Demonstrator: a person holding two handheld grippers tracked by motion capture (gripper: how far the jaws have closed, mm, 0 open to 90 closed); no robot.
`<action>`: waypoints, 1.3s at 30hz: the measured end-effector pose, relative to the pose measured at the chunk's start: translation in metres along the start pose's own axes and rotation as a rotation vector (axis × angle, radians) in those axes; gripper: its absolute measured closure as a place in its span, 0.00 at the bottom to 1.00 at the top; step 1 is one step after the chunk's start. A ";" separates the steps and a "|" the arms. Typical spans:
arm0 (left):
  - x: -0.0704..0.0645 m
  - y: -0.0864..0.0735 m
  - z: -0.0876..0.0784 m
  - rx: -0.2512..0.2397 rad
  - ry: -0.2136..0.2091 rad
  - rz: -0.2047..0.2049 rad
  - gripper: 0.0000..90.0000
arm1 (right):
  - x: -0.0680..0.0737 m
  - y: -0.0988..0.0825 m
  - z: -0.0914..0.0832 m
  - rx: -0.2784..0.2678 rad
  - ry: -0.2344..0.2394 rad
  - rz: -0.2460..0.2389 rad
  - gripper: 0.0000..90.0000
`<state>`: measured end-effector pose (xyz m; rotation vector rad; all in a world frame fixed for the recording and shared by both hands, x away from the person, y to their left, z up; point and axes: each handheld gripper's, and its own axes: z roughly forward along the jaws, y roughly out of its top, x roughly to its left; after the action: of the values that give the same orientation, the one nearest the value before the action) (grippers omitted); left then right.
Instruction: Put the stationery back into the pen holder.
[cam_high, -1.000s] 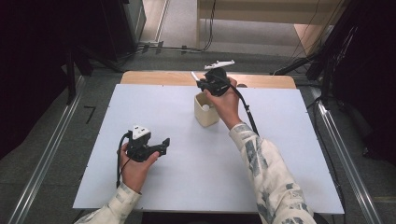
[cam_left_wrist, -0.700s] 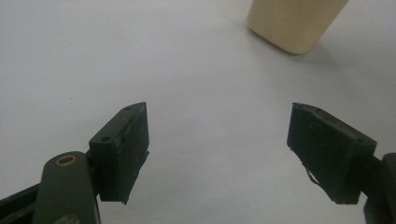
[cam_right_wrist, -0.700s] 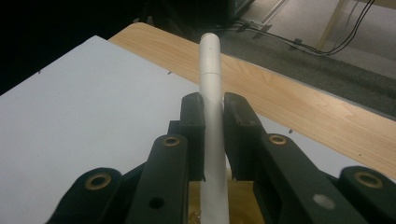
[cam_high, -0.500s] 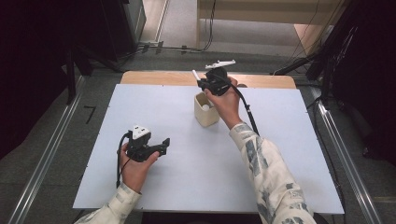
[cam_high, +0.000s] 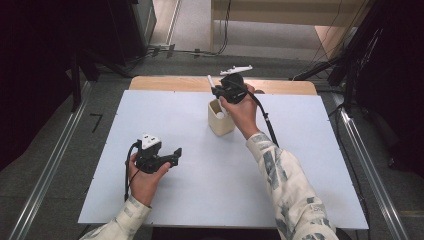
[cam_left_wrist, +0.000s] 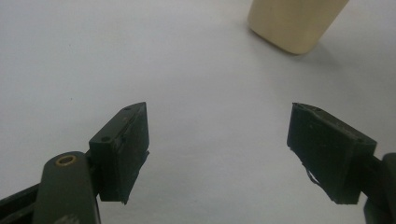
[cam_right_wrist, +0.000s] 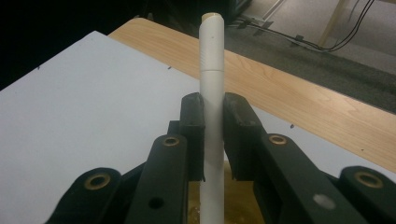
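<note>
The right gripper (cam_high: 216, 89) is clamping a white marker pen (cam_right_wrist: 211, 93) between its jaws, which are nearly closed and pressing on the barrel from both sides. The pen is standing upright directly over the cream pen holder (cam_high: 220, 120), whose rim is showing just below the jaws in the right gripper view, so by my reading the pen is either being lowered into the cup or lifted out of it; the frames are not settling which. Something pale and round is sitting inside the holder, too small to identify. Either way the transfer is looking only partly done: the pen is neither resting in the cup nor lying on the white table sheet (cam_high: 300, 165).

The right forearm is reaching toward 12 o'clock, wrist bent above the holder. The left gripper (cam_high: 176, 153) is resting near 8 o'clock on the sheet, jaws standing wide apart with nothing between them, pointing toward the holder (cam_left_wrist: 294, 23) at about 1 o'clock.
</note>
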<state>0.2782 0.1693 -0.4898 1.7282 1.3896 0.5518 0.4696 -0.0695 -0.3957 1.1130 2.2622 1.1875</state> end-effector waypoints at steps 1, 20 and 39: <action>0.000 0.000 0.000 0.000 0.001 0.000 0.25 | 0.000 -0.001 0.000 0.001 0.001 0.002 0.85; 0.000 0.000 0.000 0.003 0.000 0.001 0.25 | -0.004 -0.013 -0.006 0.002 0.033 0.010 0.73; -0.001 0.000 0.000 0.004 0.001 0.003 0.25 | 0.008 -0.032 -0.025 -0.043 0.108 -0.049 0.55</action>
<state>0.2781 0.1685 -0.4899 1.7338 1.3900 0.5521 0.4340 -0.0878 -0.4061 0.9941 2.3177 1.3000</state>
